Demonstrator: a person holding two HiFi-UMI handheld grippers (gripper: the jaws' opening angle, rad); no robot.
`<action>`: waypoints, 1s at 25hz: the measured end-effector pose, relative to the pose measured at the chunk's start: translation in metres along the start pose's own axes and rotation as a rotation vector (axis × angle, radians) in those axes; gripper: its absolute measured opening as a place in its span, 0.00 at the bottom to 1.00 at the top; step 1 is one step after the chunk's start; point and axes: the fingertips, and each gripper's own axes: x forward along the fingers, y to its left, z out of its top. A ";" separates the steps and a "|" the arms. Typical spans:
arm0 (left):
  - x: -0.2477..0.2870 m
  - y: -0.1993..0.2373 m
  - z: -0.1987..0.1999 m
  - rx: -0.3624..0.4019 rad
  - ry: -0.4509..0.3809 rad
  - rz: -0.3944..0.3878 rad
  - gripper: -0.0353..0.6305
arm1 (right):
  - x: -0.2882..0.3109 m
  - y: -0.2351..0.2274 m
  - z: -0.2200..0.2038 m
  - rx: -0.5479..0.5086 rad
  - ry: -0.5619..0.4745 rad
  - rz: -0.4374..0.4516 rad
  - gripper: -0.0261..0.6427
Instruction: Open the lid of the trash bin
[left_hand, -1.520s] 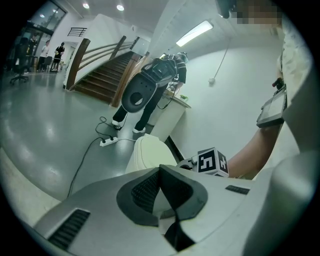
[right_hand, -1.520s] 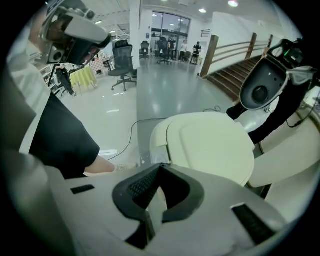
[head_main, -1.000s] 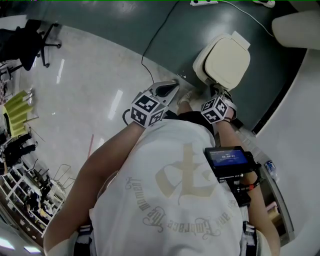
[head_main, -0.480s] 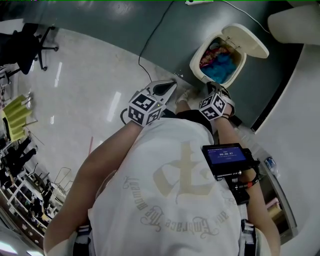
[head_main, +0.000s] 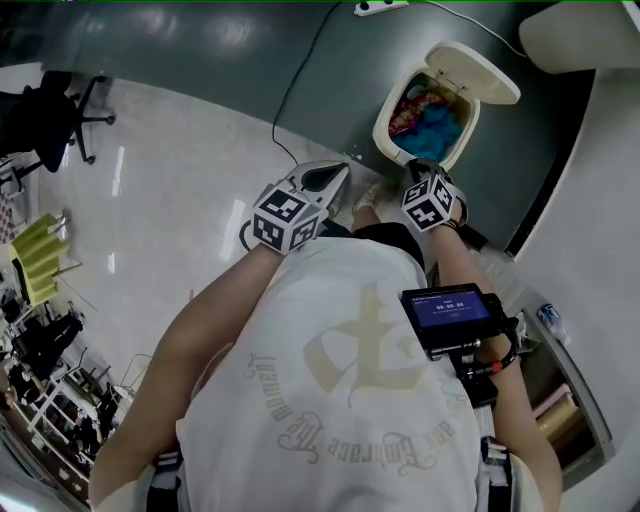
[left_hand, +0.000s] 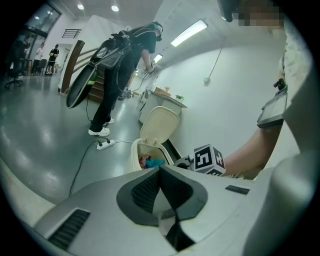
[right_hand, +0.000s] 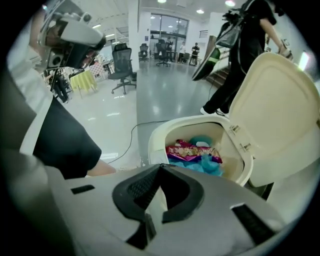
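1. Lid (head_main: 478, 72): raised and tipped back on its hinge. The hinge is on the side of the bin (head_main: 384, 118) away from the person. The mouth is fully exposed, facing up and toward the tools.
2. Bin: stands on the dark strip of floor (head_main: 330, 60) next to the pale wall. It holds rubbish (right_hand: 192, 150), blue and pink wrappers, well below the rim.
3. Right tool (head_main: 422, 172): jaws together with nothing between them. It points at the bin's near rim and is just beside it. Contact with the rim cannot be confirmed in any view.
4. Left tool (head_main: 330, 180): jaws also together and empty. It hangs to the left of the bin, clear of it, and points past its left side.
5. Governing relation: the bin lies straight ahead of the right tool, with the hinge line beyond the mouth and slightly to the right. Any further lid travel is therefore away from the person. The right tool is the nearer of the two; the left would have to cross over to reach the lid.
6. Shoe (head_main: 368, 195): near the bin's base. Whether it is pressing a pedal cannot be told.
7. Assessment: the opening appears complete. What keeps the lid up is not visible, so it may drop if released.
8. Surroundings: a cable (head_main: 300, 80) runs across the floor left of the bin, clear of both tools.
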 end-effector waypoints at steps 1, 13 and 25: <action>-0.002 0.000 0.001 0.004 0.000 -0.002 0.07 | -0.005 -0.001 0.004 0.024 -0.020 -0.005 0.05; 0.002 -0.013 0.030 0.052 -0.019 -0.059 0.07 | -0.085 -0.028 0.064 0.277 -0.330 -0.043 0.05; 0.020 -0.037 0.061 0.112 -0.037 -0.149 0.07 | -0.174 -0.057 0.073 0.454 -0.623 -0.064 0.05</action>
